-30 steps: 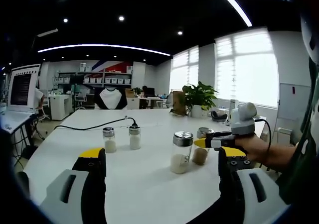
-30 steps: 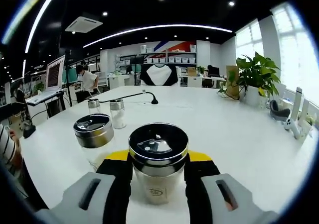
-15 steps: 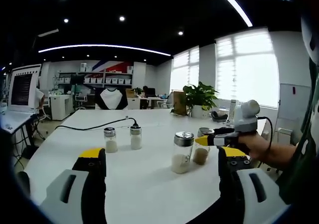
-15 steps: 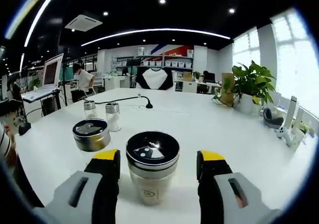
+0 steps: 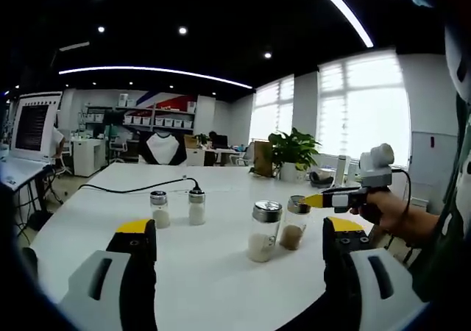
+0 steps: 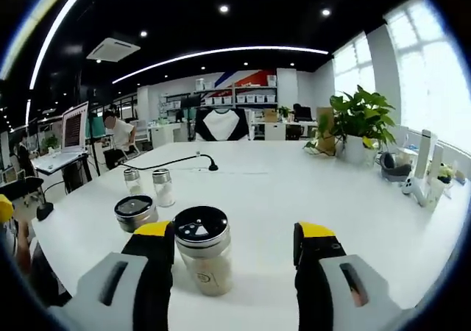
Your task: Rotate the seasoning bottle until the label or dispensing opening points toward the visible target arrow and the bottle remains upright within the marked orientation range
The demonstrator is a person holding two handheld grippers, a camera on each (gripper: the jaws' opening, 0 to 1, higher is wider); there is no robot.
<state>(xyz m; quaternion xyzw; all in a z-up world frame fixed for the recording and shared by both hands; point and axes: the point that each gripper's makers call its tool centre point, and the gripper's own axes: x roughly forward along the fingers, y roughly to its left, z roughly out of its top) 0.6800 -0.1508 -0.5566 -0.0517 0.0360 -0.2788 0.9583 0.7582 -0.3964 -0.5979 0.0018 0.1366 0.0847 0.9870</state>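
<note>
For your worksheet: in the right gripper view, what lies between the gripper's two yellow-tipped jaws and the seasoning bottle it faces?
Nothing. In the right gripper view the right gripper stands open, and the seasoning bottle sits beside its left jaw on the bare white table.

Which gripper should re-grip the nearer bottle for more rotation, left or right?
Right, probably. The right gripper is open with the bottle just ahead, by its left jaw. The left gripper is open too, but farther back from the bottles.
</note>
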